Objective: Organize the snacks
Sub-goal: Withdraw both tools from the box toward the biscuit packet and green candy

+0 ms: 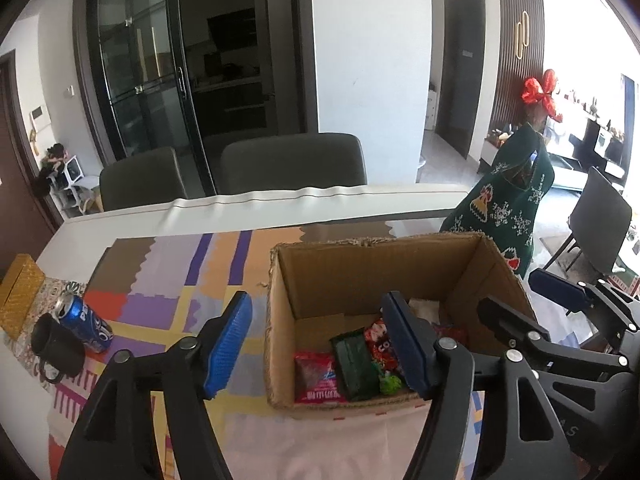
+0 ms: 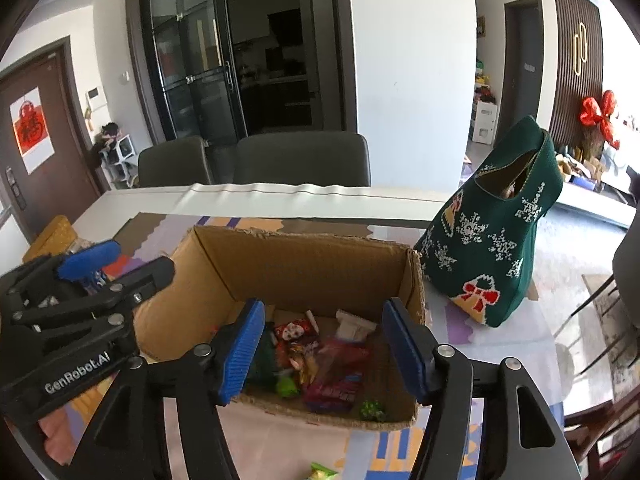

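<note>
An open cardboard box [image 1: 332, 272] [image 2: 288, 264] stands on the patterned tablecloth. Inside lie several snacks: a red packet [image 1: 318, 376], a dark green packet [image 1: 354, 364], a red candy bag [image 2: 294, 330], a clear red-and-blue packet [image 2: 336, 376] and small green candies [image 2: 372, 410]. My left gripper [image 1: 320, 344] hangs open above the box's near left wall, nothing between its pads. My right gripper [image 2: 323, 350] is open over the box's near side, also empty. Each gripper shows in the other's view: the right gripper [image 1: 536, 304] and the left gripper [image 2: 120, 266]. A green-yellow packet [image 2: 322, 472] lies on the cloth in front of the box.
A green knitted Christmas bag [image 2: 492, 240] [image 1: 508, 208] stands right of the box. On the left are a tipped blue soda can [image 1: 86, 322], a black mug [image 1: 56, 346] and a yellow box [image 1: 18, 288]. Two grey chairs [image 1: 292, 164] stand behind the table's far edge.
</note>
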A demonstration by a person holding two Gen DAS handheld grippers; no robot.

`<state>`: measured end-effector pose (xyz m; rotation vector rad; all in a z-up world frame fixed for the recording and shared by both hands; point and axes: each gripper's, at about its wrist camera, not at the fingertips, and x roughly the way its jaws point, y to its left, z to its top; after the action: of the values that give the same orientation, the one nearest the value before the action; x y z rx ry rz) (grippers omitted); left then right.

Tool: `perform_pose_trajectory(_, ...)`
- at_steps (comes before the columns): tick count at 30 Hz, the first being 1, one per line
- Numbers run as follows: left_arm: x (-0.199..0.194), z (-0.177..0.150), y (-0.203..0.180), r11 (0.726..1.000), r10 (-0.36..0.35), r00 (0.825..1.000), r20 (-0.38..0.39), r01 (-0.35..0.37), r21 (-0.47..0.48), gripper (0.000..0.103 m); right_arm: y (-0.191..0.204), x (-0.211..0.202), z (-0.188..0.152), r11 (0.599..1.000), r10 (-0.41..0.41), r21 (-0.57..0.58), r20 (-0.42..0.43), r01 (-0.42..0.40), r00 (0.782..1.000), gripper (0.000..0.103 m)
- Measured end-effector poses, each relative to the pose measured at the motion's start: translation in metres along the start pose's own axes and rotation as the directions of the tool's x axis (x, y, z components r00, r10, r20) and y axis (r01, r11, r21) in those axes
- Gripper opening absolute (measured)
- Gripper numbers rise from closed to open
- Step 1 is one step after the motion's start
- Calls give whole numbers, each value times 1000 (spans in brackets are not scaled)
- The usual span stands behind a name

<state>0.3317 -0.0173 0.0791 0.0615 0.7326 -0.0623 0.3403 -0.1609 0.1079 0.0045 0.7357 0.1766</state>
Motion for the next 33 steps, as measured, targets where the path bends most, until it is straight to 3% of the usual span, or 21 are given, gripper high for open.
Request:
perform_pose_trajectory(17,-72,-58,3,999,42,998,54,-43,23,81,16,-63,-44,998,45,-43,28,-43,999,63)
perform_pose_trajectory(25,-90,-94,10,998,56,998,19,-56,12,83,28,-80,-71,996,68,-57,3,-68,998,63)
perform_pose_trajectory(33,-97,-134,18,997,83,996,-36,-83,5,84,45,-77,-109,990,101,-86,-81,-108,992,63)
